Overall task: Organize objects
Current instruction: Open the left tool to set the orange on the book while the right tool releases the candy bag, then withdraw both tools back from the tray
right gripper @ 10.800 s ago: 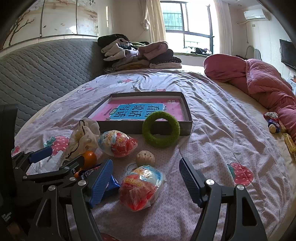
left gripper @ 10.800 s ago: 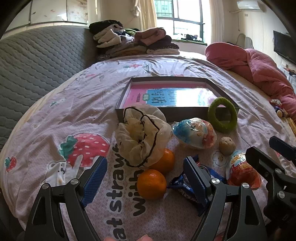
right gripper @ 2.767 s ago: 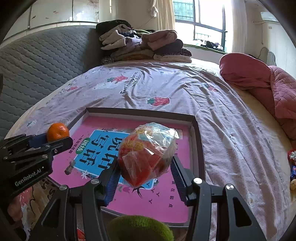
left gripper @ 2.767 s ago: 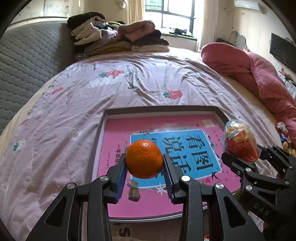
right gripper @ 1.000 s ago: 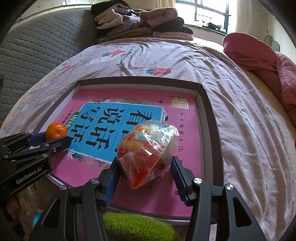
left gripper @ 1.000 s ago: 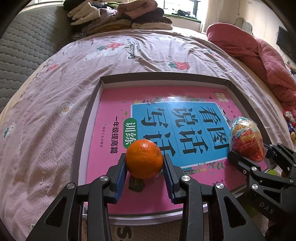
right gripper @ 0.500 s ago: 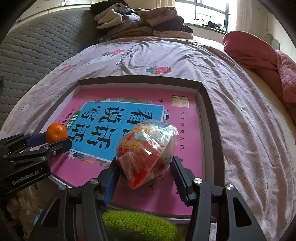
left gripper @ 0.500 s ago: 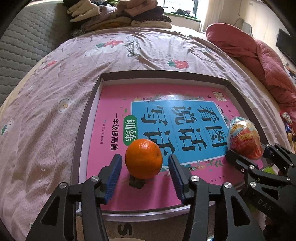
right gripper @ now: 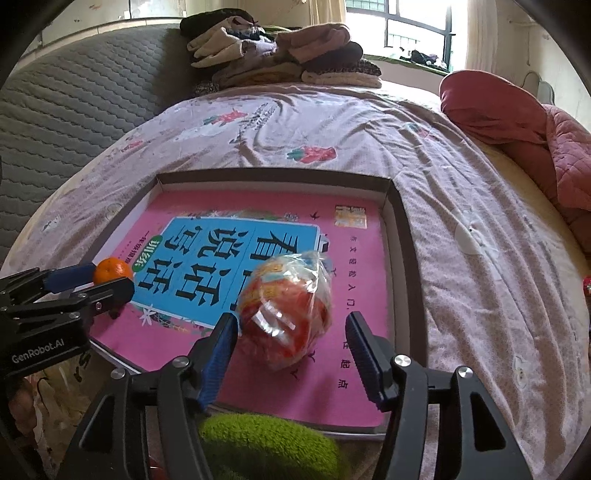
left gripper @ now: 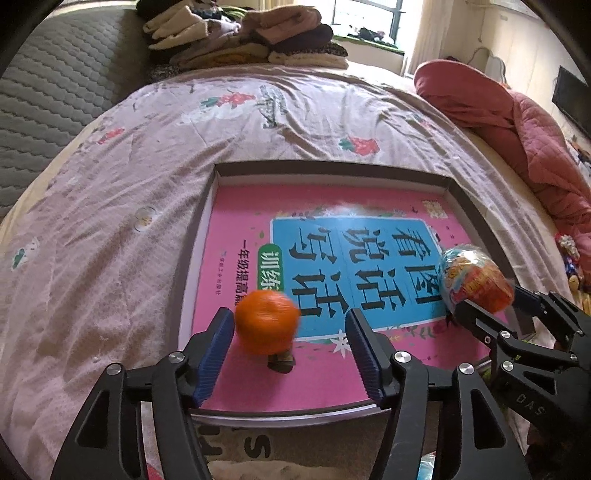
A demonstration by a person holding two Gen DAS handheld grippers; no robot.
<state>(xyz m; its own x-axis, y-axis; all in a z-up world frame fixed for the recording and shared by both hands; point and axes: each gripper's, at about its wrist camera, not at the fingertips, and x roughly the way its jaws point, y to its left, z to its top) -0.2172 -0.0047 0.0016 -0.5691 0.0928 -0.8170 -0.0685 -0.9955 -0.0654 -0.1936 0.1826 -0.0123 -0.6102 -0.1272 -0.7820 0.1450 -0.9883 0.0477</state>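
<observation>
A shallow dark-rimmed box [left gripper: 325, 167] with a pink and blue book cover inside lies on the bed. My left gripper [left gripper: 290, 349] is open; an orange [left gripper: 266, 320], blurred, sits free between its fingers over the box's near left part. My right gripper [right gripper: 290, 349] is open around a red snack in clear wrap [right gripper: 286, 308], which leans by the left finger over the box's near right part. The snack [left gripper: 474, 282] and right gripper [left gripper: 517, 332] also show in the left wrist view; the orange [right gripper: 112, 270] and left gripper [right gripper: 85, 286] show in the right wrist view.
A green fuzzy ring [right gripper: 266, 443] lies just in front of the box's near rim. Folded clothes [left gripper: 243, 33] are stacked at the far end of the bed. A red quilt [left gripper: 517, 110] is bunched at the right. A grey padded headboard [right gripper: 74, 92] runs along the left.
Both grippers have opened. The orange and the wrapped snack, held a second ago, are now released over the box floor.
</observation>
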